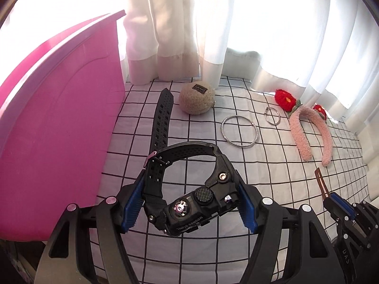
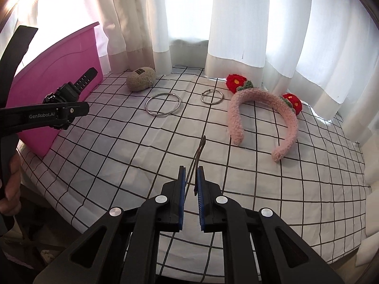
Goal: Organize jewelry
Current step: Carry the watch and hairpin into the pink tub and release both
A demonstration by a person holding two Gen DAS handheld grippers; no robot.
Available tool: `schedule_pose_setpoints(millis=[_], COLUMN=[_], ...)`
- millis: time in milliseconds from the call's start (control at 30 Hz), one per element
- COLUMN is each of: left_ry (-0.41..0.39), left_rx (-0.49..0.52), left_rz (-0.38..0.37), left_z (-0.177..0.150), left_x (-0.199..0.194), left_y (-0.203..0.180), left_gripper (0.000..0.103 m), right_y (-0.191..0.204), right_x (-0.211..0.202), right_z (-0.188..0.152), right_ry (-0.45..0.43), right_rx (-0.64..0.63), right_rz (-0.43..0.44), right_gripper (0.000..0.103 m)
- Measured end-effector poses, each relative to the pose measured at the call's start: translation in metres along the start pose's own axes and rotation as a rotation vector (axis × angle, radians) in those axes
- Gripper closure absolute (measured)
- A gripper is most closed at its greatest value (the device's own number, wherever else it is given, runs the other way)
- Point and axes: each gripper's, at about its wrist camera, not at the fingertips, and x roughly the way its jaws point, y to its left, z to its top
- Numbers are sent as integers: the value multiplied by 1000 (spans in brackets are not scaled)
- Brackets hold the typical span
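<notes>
My left gripper [image 1: 189,203] is shut on a black digital watch [image 1: 189,203], held above the checked cloth beside the pink box [image 1: 54,123]; its strap points away. It also shows in the right wrist view [image 2: 68,90], next to the pink box [image 2: 59,71]. My right gripper [image 2: 190,184] is shut on a thin brown hair clip [image 2: 197,161] that sticks out forward above the cloth; the clip shows in the left wrist view too [image 1: 321,182]. A large silver bangle [image 2: 163,105], a small silver hoop [image 2: 211,97] and a pink fuzzy headband [image 2: 263,118] with red flowers lie on the cloth.
A beige fuzzy pouch [image 2: 141,78] lies near the curtains at the back. White curtains [image 2: 236,23] hang along the far edge. The checked cloth [image 2: 118,165] drops off at the near left edge.
</notes>
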Motion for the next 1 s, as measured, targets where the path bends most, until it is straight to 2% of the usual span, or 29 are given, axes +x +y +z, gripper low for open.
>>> schedule_pose_setpoints(millis=[333, 433, 700, 1000], left_ry=[-150, -192, -324, -299], left_rx=[-29, -64, -158, -313], left_rz=[-15, -6, 139, 316], left_z=[46, 62, 85, 70], left_x=[-66, -93, -154, -164], left_y=[-1, 12, 66, 157], left_gripper=[36, 36, 36, 36], right_y=[21, 33, 94, 192], right_x=[-44, -56, -68, -50], right_z=[79, 108, 173, 219], right_ry=[-177, -249, -379, -388], right_rx=[-120, -151, -281, -428], right_rz=[23, 55, 199, 393], right_gripper=[94, 94, 94, 93])
